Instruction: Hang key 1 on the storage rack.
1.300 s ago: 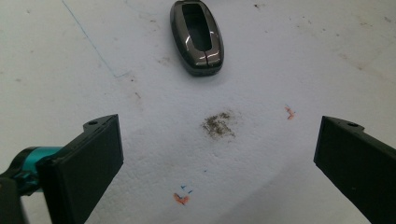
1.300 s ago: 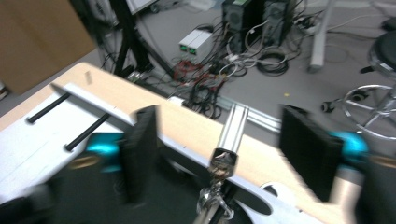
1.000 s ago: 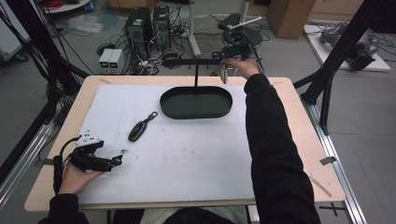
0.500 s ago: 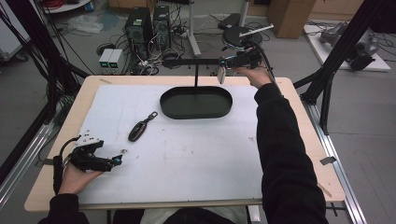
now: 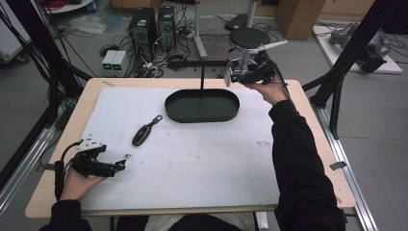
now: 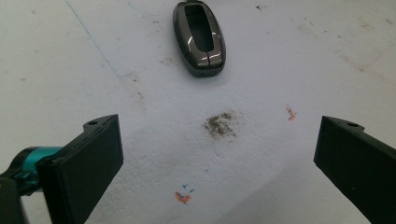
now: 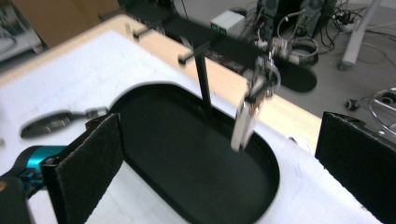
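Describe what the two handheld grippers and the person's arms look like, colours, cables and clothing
Both arms wear black sleeves. The left gripper is black with teal at its tip, a grey three-cornered plate on top and a black cable looping behind. The right gripper is black as well. In each gripper view, two flat rectangular black jaws rise beside a teal fitting.

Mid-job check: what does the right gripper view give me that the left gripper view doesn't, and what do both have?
Right gripper view alone: the black oval tray, its stand post with pegs on the crossbar, and a silvery key tag hanging from the bar above the tray.

Left gripper view alone: a grey smudge and small orange marks on the white mat.

Both: the dark key fob lying on the mat, and each view's own jaws standing wide apart with nothing between them.
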The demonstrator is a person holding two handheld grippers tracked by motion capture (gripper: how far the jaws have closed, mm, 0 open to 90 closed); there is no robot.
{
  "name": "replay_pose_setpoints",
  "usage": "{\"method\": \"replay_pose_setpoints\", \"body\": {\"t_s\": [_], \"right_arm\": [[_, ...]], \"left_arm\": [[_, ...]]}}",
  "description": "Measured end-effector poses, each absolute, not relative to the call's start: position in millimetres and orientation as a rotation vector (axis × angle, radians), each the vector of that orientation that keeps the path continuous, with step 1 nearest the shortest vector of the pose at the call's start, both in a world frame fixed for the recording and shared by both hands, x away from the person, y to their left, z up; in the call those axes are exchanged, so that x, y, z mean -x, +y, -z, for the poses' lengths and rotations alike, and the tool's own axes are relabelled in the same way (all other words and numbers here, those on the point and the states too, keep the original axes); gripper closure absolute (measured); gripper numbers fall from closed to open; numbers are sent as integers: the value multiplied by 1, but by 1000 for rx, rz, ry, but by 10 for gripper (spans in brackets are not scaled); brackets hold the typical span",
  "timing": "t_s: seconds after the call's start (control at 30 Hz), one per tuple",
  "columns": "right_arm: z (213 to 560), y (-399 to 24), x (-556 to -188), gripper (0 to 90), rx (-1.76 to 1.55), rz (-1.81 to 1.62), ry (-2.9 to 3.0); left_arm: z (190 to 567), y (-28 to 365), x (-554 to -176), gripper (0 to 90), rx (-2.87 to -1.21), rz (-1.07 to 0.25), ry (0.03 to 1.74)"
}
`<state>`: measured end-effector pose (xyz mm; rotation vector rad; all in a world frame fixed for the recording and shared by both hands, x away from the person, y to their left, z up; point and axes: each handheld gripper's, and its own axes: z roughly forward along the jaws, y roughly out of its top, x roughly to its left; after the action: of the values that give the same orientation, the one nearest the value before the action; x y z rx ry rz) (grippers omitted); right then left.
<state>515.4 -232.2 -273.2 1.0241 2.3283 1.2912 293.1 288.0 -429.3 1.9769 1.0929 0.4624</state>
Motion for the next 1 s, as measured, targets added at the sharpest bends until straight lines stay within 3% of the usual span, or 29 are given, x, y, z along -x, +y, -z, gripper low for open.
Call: {"method": "replay_pose_setpoints", "body": {"t_s": [1.0], "right_arm": [[332, -247, -468, 8, -983, -1312, 2386]], "left_arm": [[429, 289, -293, 18, -1978, -471, 1097]]}}
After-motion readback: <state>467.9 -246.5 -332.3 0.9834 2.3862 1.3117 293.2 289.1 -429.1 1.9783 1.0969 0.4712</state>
